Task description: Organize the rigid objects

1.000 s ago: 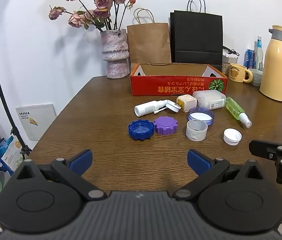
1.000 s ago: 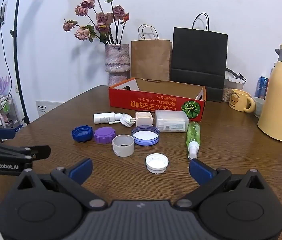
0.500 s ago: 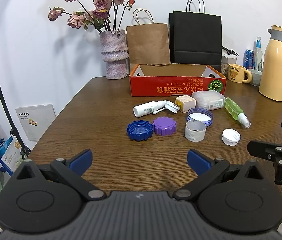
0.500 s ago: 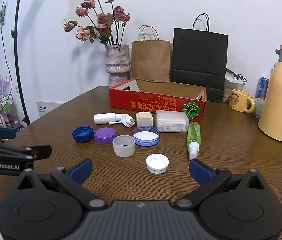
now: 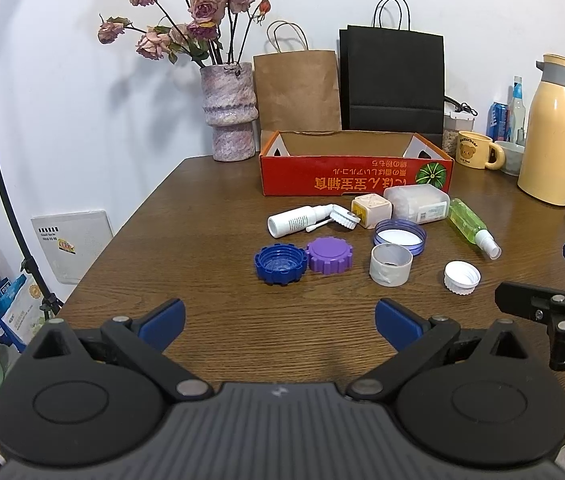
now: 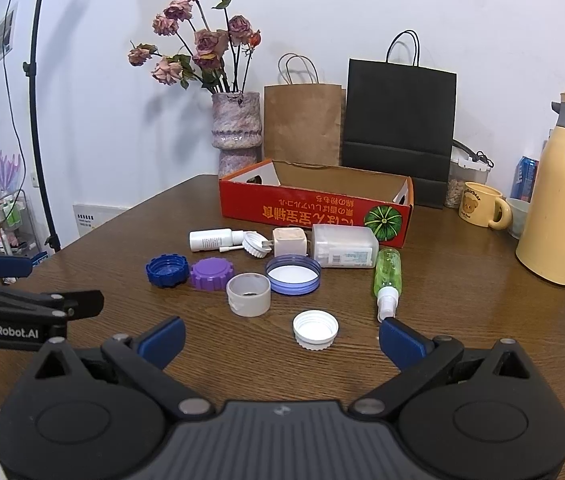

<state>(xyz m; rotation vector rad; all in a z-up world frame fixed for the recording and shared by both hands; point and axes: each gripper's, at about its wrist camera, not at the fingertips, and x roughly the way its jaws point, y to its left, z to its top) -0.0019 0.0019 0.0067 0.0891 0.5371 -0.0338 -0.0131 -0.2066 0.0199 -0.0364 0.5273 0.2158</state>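
Left gripper (image 5: 278, 320) and right gripper (image 6: 282, 336): both spread wide, holding nothing, above the table's (image 5: 210, 216) near edge. Loose items lie mid-table: blue cap (image 5: 280, 264) touching purple cap (image 5: 329, 255), grey ring (image 5: 390, 265), white cap (image 5: 461, 277), green spray bottle (image 5: 470, 227). Red cardboard box (image 5: 356, 178) stands behind them, toward the far edge.

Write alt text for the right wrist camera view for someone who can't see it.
The open right hand-held gripper hovers near a white cap on a wooden table, with more lids, bottles and a red cardboard box beyond. The left hand-held gripper enters from the left.
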